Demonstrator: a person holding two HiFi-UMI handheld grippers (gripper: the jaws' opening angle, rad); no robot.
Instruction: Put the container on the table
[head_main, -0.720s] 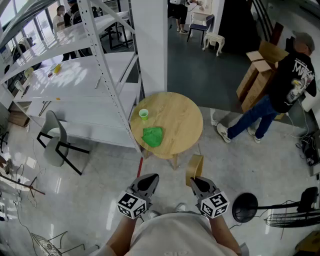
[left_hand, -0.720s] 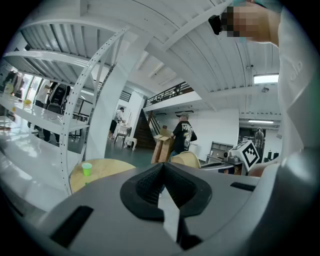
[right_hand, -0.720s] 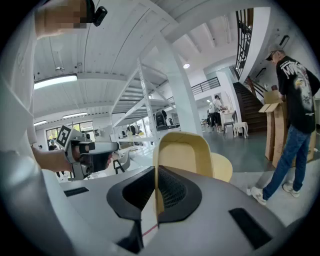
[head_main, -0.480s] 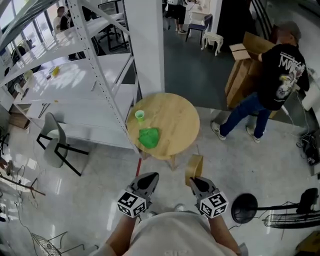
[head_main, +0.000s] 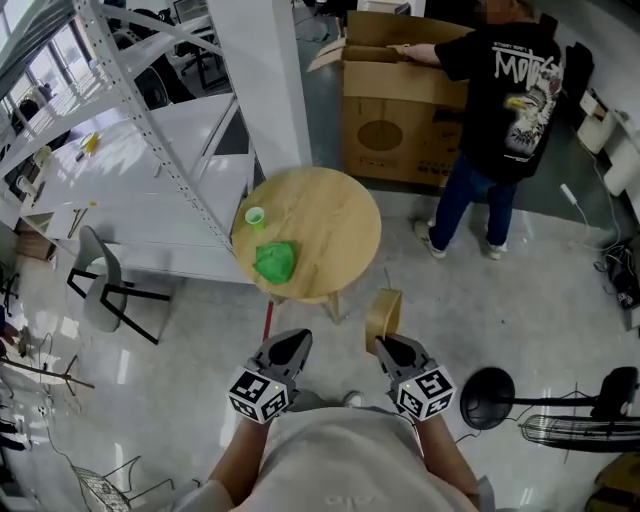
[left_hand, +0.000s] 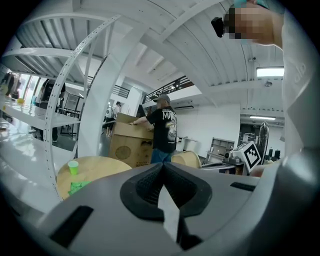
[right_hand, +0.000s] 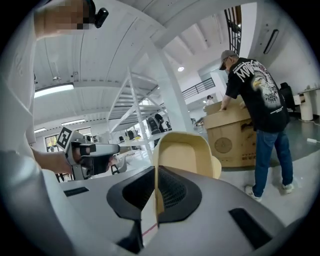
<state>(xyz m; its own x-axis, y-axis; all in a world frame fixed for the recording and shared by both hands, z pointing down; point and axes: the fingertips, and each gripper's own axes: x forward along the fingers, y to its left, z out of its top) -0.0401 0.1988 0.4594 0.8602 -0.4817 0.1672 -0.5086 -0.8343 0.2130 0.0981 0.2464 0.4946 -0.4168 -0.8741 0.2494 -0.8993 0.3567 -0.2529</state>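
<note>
A tan container (head_main: 384, 314) (right_hand: 186, 155) is held upright by its rim in my right gripper (head_main: 388, 349) (right_hand: 156, 192), which is shut on it. It hangs over the floor, just short of the round wooden table (head_main: 330, 215) (left_hand: 100, 167). My left gripper (head_main: 288, 350) (left_hand: 163, 186) is shut with nothing in it, beside the right one. On the table's left part stand a small green cup (head_main: 255, 216) (left_hand: 73, 167) and a crumpled green cloth (head_main: 275, 261) (left_hand: 76, 187).
A white metal shelving rack (head_main: 120, 160) runs along the table's left side. Beyond the table, a person (head_main: 497, 110) leans on a large cardboard box (head_main: 400, 100). A grey chair (head_main: 100, 285) stands at left, a round black fan base (head_main: 487, 398) at right.
The table has drawn nearer and slid left in the head view. The person has carried the cardboard box leftward and now stands behind the table. Both grippers keep their hold and spacing.
</note>
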